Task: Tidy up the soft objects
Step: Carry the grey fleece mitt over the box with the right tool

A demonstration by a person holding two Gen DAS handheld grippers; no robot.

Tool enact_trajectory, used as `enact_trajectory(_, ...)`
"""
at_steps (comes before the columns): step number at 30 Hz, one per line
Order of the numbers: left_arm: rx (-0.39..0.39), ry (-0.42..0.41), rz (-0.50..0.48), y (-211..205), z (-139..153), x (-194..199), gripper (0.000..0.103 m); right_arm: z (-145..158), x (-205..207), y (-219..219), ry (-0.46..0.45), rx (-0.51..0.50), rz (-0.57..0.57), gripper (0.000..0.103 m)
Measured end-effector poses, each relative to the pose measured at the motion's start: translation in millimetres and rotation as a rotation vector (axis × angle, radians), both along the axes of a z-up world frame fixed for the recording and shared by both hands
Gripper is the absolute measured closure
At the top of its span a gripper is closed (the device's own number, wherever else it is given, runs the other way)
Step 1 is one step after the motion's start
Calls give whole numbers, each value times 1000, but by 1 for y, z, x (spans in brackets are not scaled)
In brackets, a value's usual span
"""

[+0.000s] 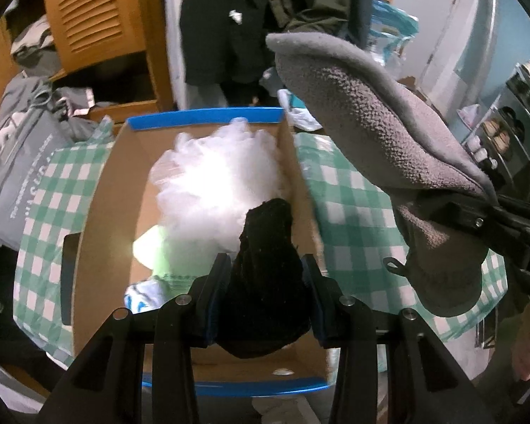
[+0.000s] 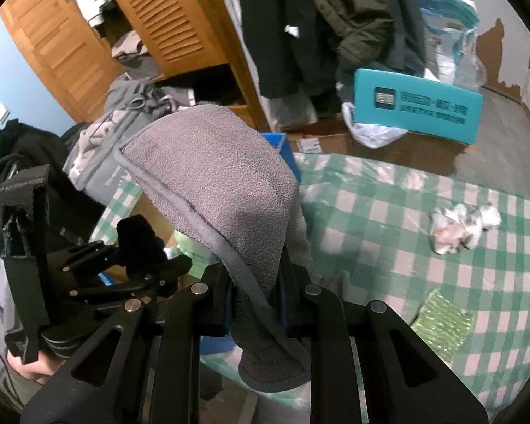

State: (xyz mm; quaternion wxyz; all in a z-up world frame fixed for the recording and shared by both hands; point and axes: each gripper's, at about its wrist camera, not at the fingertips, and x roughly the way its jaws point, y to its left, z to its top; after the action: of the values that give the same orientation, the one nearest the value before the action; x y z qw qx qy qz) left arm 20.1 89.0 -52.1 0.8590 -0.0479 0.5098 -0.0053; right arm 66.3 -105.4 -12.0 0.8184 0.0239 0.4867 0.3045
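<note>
Both grippers clamp cloth: left gripper (image 1: 266, 293) a black, seemingly knit piece (image 1: 265, 247), right gripper (image 2: 254, 300) grey fleece (image 2: 226, 183).

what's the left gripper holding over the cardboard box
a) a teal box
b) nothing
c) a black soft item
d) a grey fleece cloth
c: in the left wrist view the left gripper is clamped on a black soft item above the cardboard box, while the grey fleece cloth is pinched in the right gripper.
</note>
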Motion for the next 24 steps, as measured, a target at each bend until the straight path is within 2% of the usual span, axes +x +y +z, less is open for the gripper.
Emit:
enact_trajectory(13,-18,56,112,60,-27,-5,62,-12,4,68,45,-12,69,86)
enact_trajectory(24,-28,81,181,93,-43,-7,62,-33,8,113,77,-74,77,85)
